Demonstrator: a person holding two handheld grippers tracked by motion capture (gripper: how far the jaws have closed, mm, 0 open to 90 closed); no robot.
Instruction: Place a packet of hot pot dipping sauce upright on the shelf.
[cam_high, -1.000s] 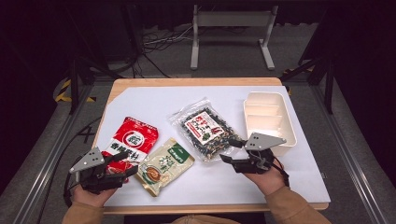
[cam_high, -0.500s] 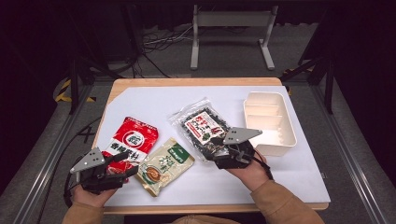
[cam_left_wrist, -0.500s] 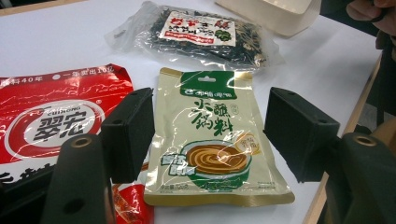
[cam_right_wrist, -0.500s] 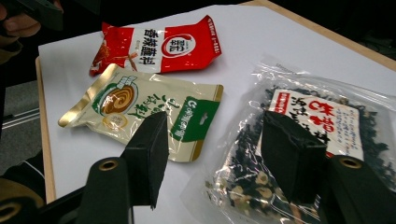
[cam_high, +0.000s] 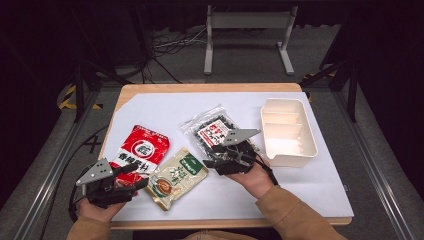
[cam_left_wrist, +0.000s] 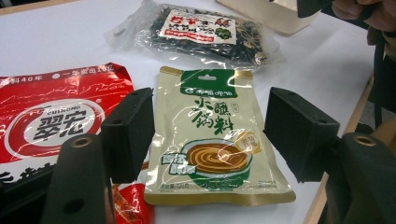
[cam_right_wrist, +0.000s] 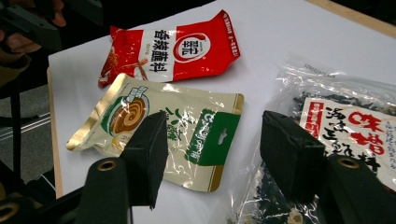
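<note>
The green pouch (cam_high: 176, 177) lies flat near the front of the bench (cam_high: 310, 200), between the red bag (cam_high: 140, 154) and the dark clear bag (cam_high: 215, 134), its hang-hole end pointing toward the dark bag. It is glossy, cream with gold edging, a green band at the top and a picture of a bowl of brown sauce; it looks thin and slippery (a sealed edge seems the safest place to take it).

We judge that we are on the approach: the right gripper (cam_right_wrist: 208, 156) hovers over the pouch's green top corner, just beside the dark bag, its fingers (cam_right_wrist: 147, 149) about half apart with nothing between them. Next we need to lower onto that top edge, keep clear of the dark bag's wrapper, and close on the pouch alone.

The left gripper (cam_left_wrist: 208, 135) waits at the bench's front left corner by the red bag, fingers well apart and empty, looking at the pouch. The white tray (cam_high: 289, 131) stands at the right, empty.
</note>
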